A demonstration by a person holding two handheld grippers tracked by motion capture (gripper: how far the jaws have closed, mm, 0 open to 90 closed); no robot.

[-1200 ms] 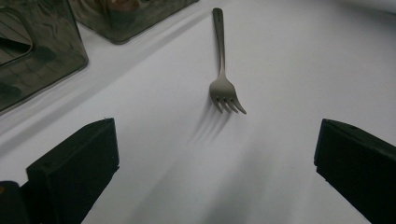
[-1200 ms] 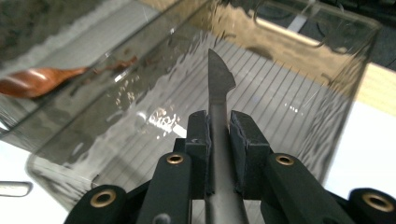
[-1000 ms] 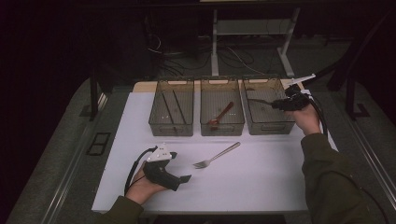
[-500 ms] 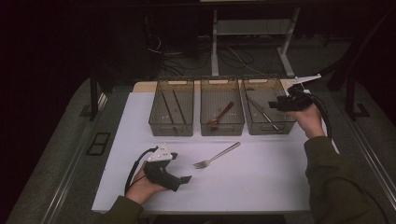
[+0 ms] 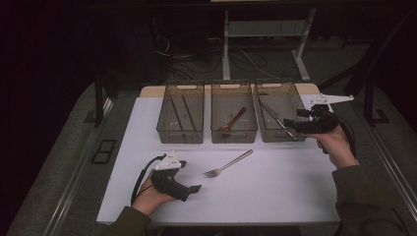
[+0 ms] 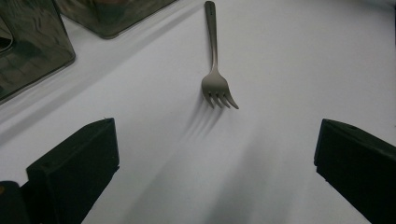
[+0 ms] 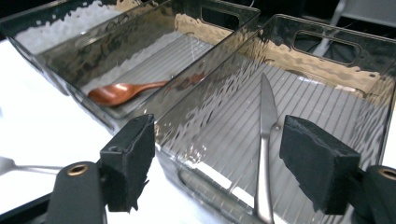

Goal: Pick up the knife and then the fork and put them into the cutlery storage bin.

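Right tool (image 7: 212,161) just opened, empty, held above the knife (image 7: 266,140) in the right bin (image 7: 327,60), left tool (image 6: 215,172) open, fork (image 6: 215,79) ahead on the table (image 6: 289,70)

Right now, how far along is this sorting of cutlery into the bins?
Mostly done, it seems. A wooden spoon lies in the middle bin, a knife in the right bin, and two thin sticks in the left bin. The right gripper, jaws just opened and empty, is beside the right bin. A fork is left on the table, in front of the open left gripper.
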